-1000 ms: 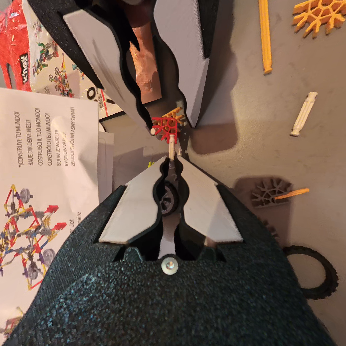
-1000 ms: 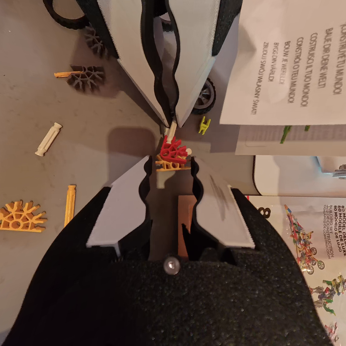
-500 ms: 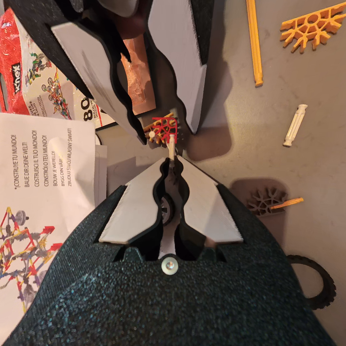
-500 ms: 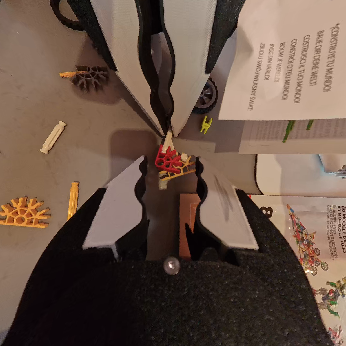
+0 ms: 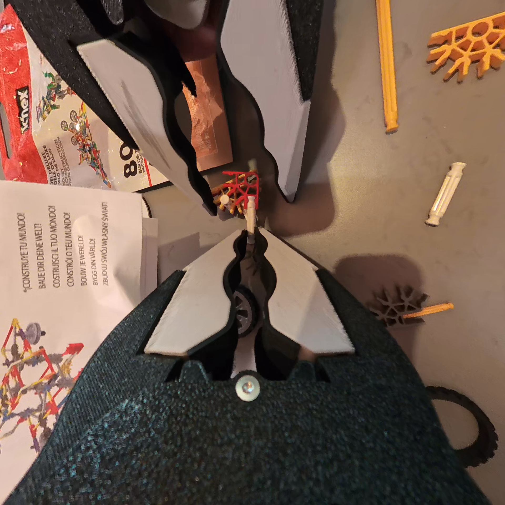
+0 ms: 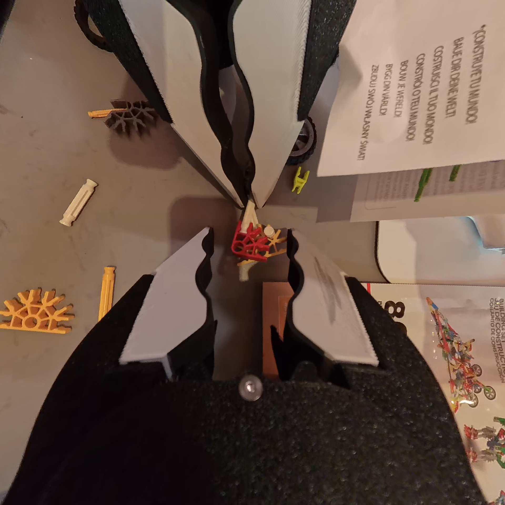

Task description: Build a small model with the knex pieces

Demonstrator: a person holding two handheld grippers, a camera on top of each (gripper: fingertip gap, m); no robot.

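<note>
Your left hand-held gripper is pinching a white rod plugged into the red connector. Your right hand-held gripper is widening around it, releasing the small assembly above the bench.

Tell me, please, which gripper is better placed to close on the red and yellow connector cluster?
Right. The right gripper is open with the red connector and yellow connector between its fingertips. The left gripper is shut on the white rod plugged into the red one, so it probably can't.
</note>
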